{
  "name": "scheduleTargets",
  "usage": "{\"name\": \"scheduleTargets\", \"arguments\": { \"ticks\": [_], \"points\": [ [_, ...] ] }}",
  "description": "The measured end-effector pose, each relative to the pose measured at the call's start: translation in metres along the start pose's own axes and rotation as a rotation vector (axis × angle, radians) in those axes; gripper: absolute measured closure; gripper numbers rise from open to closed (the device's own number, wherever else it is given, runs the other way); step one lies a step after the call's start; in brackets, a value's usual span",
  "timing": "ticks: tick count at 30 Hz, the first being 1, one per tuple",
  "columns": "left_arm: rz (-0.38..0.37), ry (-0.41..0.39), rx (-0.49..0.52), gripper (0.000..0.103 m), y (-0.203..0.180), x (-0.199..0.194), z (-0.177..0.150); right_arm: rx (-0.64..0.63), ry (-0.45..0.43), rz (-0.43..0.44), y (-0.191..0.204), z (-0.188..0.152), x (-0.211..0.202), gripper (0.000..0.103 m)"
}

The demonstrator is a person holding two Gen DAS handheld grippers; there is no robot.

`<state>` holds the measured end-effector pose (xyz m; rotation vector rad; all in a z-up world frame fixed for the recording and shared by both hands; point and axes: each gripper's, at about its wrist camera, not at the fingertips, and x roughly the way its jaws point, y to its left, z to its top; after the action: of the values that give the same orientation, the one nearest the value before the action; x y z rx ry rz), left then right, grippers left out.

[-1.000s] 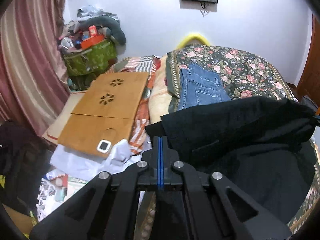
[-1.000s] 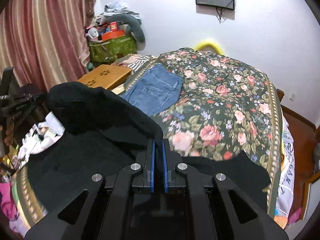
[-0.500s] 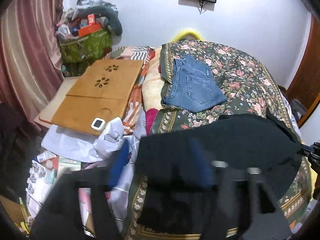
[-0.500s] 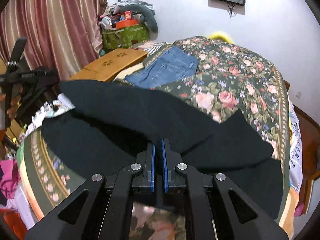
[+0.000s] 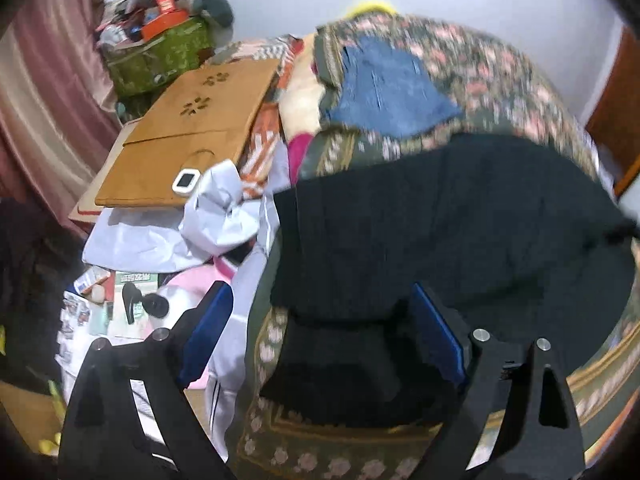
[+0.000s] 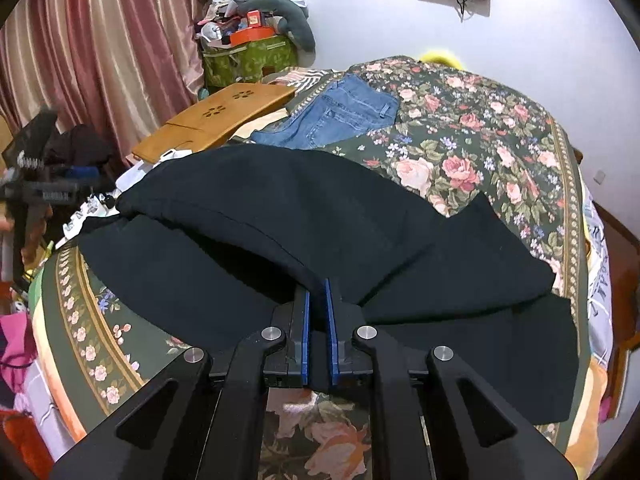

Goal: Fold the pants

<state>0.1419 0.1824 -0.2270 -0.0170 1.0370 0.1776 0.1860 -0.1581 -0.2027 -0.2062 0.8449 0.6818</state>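
Black pants lie folded over on the floral bedspread. In the left wrist view my left gripper hovers over the pants' near-left corner at the bed's edge. Its jaws are opening wide, and the cloth lies below and between the blue pads without being pinched. In the right wrist view my right gripper is shut on the black pants. It pinches the edge of the upper layer, which drapes over the lower one.
Folded blue jeans lie farther back on the bed. A wooden lap desk rests beside the bed on the left, above white cloth and floor clutter. A green bag piled with things stands in the corner by the curtain.
My left gripper let go of the black pants, opened wide and sank toward the bed's edge. The raised fold came down over the lower layer while the right gripper kept its hold.
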Motion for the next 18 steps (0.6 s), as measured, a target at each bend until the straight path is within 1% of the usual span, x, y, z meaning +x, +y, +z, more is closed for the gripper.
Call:
{"name": "scheduleTargets", "arguments": {
  "ticks": [3, 4, 5, 6, 8, 9, 12, 14, 15, 16, 17, 18],
  "points": [
    [0.028, 0.040, 0.076, 0.013, -0.011, 0.008, -0.012, -0.009, 0.004, -0.010, 0.002, 0.000, 0.000, 0.095],
    [0.035, 0.042, 0.096, 0.013, -0.013, 0.010, -0.015, -0.013, 0.007, -0.013, 0.003, 0.000, 0.001, 0.092],
    [0.041, 0.041, 0.108, 0.012, -0.015, 0.012, -0.015, -0.017, 0.010, -0.015, 0.003, 0.000, 0.001, 0.085],
    [0.050, 0.043, 0.117, 0.012, -0.016, 0.014, -0.015, -0.022, 0.014, -0.018, 0.004, 0.001, 0.003, 0.081],
    [0.073, 0.051, 0.136, 0.012, -0.021, 0.021, -0.007, -0.034, 0.013, -0.026, 0.005, 0.001, 0.005, 0.067],
    [0.083, 0.053, 0.147, 0.012, -0.023, 0.024, -0.004, -0.044, 0.014, -0.034, 0.007, 0.002, 0.006, 0.065],
    [0.117, 0.068, 0.209, 0.012, -0.033, 0.035, 0.005, -0.085, 0.021, -0.060, 0.010, 0.007, 0.012, 0.065],
    [0.121, 0.067, 0.233, 0.013, -0.036, 0.038, 0.011, -0.112, 0.018, -0.079, 0.012, 0.010, 0.014, 0.065],
    [0.121, 0.060, 0.239, 0.019, -0.037, 0.038, 0.013, -0.128, 0.017, -0.090, 0.013, 0.012, 0.016, 0.065],
    [0.116, 0.056, 0.244, 0.030, -0.037, 0.039, 0.015, -0.145, 0.018, -0.101, 0.015, 0.014, 0.018, 0.065],
    [0.107, 0.054, 0.248, 0.037, -0.038, 0.039, 0.016, -0.154, 0.020, -0.107, 0.016, 0.015, 0.020, 0.065],
    [0.104, 0.050, 0.252, 0.053, -0.039, 0.039, 0.017, -0.160, 0.019, -0.111, 0.017, 0.017, 0.022, 0.065]
  ]
}}
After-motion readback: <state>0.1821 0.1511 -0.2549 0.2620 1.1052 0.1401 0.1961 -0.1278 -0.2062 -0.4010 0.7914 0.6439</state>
